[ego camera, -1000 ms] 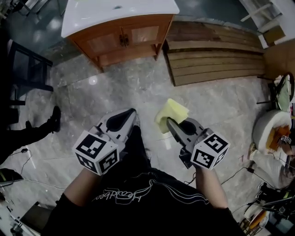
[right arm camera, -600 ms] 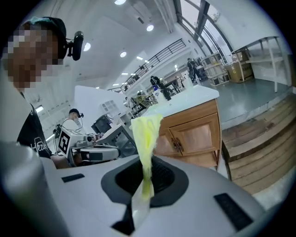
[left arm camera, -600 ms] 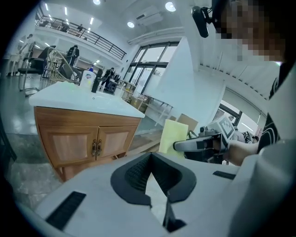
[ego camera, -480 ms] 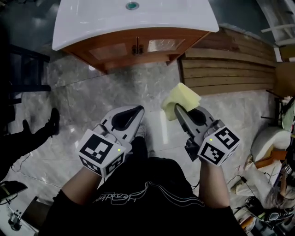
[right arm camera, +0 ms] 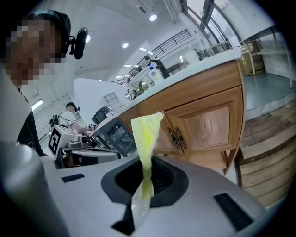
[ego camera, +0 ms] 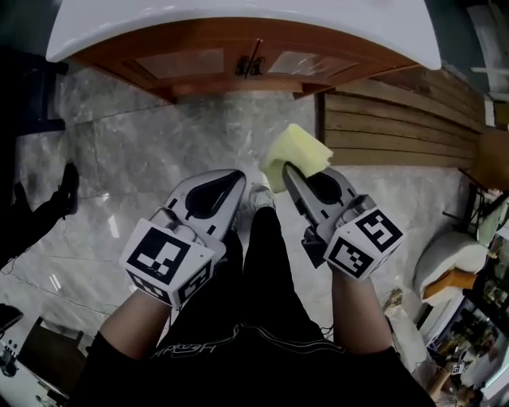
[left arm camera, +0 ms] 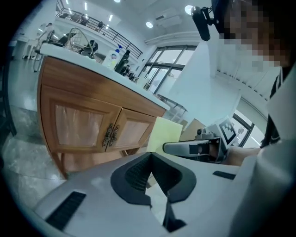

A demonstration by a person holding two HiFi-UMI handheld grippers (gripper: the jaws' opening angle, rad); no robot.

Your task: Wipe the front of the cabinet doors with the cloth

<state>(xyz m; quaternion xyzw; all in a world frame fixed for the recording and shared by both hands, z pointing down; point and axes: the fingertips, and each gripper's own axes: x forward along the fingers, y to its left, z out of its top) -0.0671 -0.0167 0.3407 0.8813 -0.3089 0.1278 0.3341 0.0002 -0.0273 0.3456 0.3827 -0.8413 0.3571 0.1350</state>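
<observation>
The right gripper (ego camera: pixel 288 173) is pinching the yellow cloth (ego camera: pixel 296 156) upright over the floor (ego camera: pixel 159 151), apart from the cabinet doors (ego camera: pixel 215 62); the left gripper (ego camera: pixel 235 176) is hovering alongside, jaws pressed together, empty.

Cabinet (ego camera: pixel 238 49) straight ahead of me, countertop (ego camera: pixel 238 20) on top, its two doors (ego camera: pixel 171 63) side by side, handles (ego camera: pixel 250 66) meeting in the middle. Planks (ego camera: pixel 398 119) lie on the floor (ego camera: pixel 159 143) just to its right. My left gripper (ego camera: pixel 232 179) and right gripper (ego camera: pixel 288 168) sit side by side, well short of the doors, my leg (ego camera: pixel 266 238) between them. Cloth (ego camera: pixel 296 155) is pinched in the right jaws, poking forward.
</observation>
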